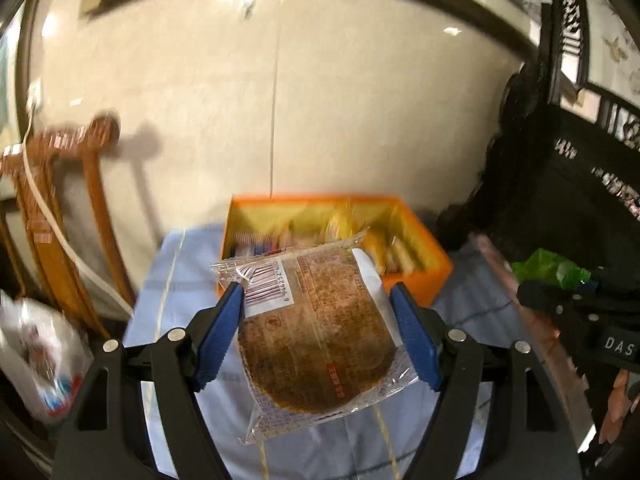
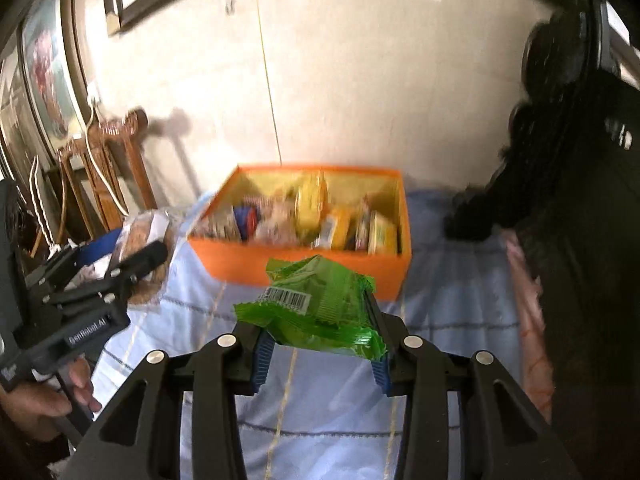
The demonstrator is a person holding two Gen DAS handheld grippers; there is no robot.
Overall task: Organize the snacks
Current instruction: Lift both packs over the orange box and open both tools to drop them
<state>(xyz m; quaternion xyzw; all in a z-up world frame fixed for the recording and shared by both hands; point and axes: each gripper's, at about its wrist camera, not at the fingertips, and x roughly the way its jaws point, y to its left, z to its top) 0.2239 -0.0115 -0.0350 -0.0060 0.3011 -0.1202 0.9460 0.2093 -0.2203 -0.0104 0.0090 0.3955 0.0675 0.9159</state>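
Wall [image 1: 340,100], cream, glossy, behind everything. Table under a pale blue cloth [image 2: 320,400] with thin stripes. Dark carved furniture [image 1: 580,200] on the right; wooden chair [image 1: 60,184] on the left. Orange box [image 2: 304,256], open-topped, at the far end of the cloth against the wall, holding several wrapped snacks, blurred. Left gripper [image 1: 316,316], black with blue pads [image 1: 218,340], raised above the cloth, clamped on a round brown cake in a clear wrapper [image 1: 316,332], barcode up; the cake hangs just before the box. Right gripper [image 2: 320,340], likewise raised, closed on a green snack packet [image 2: 320,304], barcode up, near the front wall of the box. Hand [image 2: 44,400] on the handle of the left gripper, lower left of the right wrist view.
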